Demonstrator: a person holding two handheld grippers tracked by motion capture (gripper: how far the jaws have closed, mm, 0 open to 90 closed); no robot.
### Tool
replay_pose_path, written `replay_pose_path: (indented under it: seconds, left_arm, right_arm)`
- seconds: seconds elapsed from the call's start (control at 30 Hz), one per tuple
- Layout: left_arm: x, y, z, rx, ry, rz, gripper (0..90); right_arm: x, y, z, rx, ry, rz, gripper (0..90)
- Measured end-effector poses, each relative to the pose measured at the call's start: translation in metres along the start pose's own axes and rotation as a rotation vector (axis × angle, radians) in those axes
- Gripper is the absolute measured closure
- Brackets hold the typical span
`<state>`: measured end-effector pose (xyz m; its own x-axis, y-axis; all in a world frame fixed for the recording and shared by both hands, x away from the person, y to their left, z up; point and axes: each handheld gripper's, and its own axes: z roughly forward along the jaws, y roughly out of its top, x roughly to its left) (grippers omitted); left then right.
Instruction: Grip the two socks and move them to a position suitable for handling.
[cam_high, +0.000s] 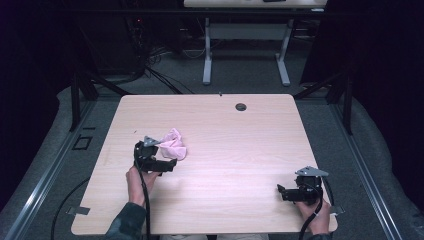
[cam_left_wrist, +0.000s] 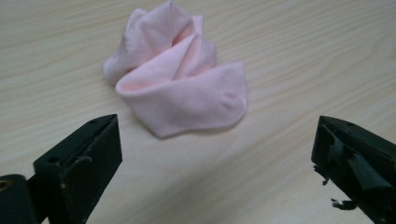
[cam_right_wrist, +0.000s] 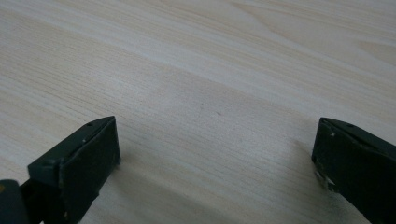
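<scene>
A crumpled pink cloth (cam_high: 173, 144) lies on the light wooden table (cam_high: 240, 145), left of its middle. My left gripper (cam_high: 169, 165) sits just in front of it, held by a hand, jaws wide open and empty. In the left gripper view the pink cloth (cam_left_wrist: 180, 84) lies folded on itself a short way beyond the open left gripper (cam_left_wrist: 215, 154), not touched by either jaw. My right gripper (cam_high: 281, 192) rests near the table's front right corner, open, and in the right gripper view the right gripper (cam_right_wrist: 215, 158) has only bare tabletop between its jaws.
A round cable hole (cam_high: 241, 106) sits near the table's far edge. Black frame posts (cam_high: 76, 97) stand at both sides of the table. Another desk's white legs (cam_high: 207, 55) stand on the grey floor behind. Cables trail from both grippers over the front edge.
</scene>
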<state>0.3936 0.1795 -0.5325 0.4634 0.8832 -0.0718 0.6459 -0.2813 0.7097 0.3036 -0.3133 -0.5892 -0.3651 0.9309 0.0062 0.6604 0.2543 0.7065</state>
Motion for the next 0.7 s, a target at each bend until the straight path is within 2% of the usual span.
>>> replay_pose_path:
  seconds: [0.03, 0.1, 0.13, 0.2, 0.27, 0.37, 0.47, 0.5, 0.63, 0.7]
  left_arm:
    - [-0.001, 0.004, 0.003, 0.004, 0.013, 0.01, 4.0]
    - [0.0, 0.012, 0.011, 0.014, 0.011, 0.006, 7.3]
    - [0.001, 0.017, 0.02, 0.035, 0.022, 0.008, 13.5]
    - [0.001, 0.018, 0.025, 0.045, 0.022, -0.005, 15.5]
    - [0.003, 0.02, 0.034, 0.068, 0.027, -0.011, 22.1]
    - [0.005, 0.019, 0.045, 0.109, 0.039, -0.024, 26.4]
    - [0.005, 0.016, 0.05, 0.118, 0.049, -0.051, 43.9]
    - [0.005, 0.015, 0.05, 0.119, 0.04, -0.056, 43.9]
    - [0.005, 0.01, 0.053, 0.129, 0.024, -0.049, 59.5]
    - [0.005, 0.007, 0.053, 0.109, 0.024, -0.048, 67.0]
  right_arm:
    - [0.0, 0.0, 0.0, 0.0, 0.0, 0.0, 0.5]
    - [0.0, 0.0, 0.0, 0.0, -0.001, 0.001, 0.7]
    - [0.0, 0.0, 0.0, 0.0, -0.003, 0.002, 0.7]
    - [0.0, 0.0, 0.0, -0.001, -0.004, 0.002, 0.8]
    - [0.0, 0.0, 0.0, -0.002, -0.002, 0.002, 1.0]
    - [0.0, 0.0, 0.0, -0.001, -0.003, 0.002, 1.1]
    - [0.0, 0.0, 0.0, -0.005, -0.005, 0.006, 1.6]
    - [0.0, 0.0, 0.0, -0.005, -0.005, 0.006, 1.6]
    - [-0.001, 0.0, -0.001, -0.003, -0.006, 0.004, 2.0]
    - [-0.001, 0.0, -0.001, -0.004, -0.008, 0.006, 2.2]
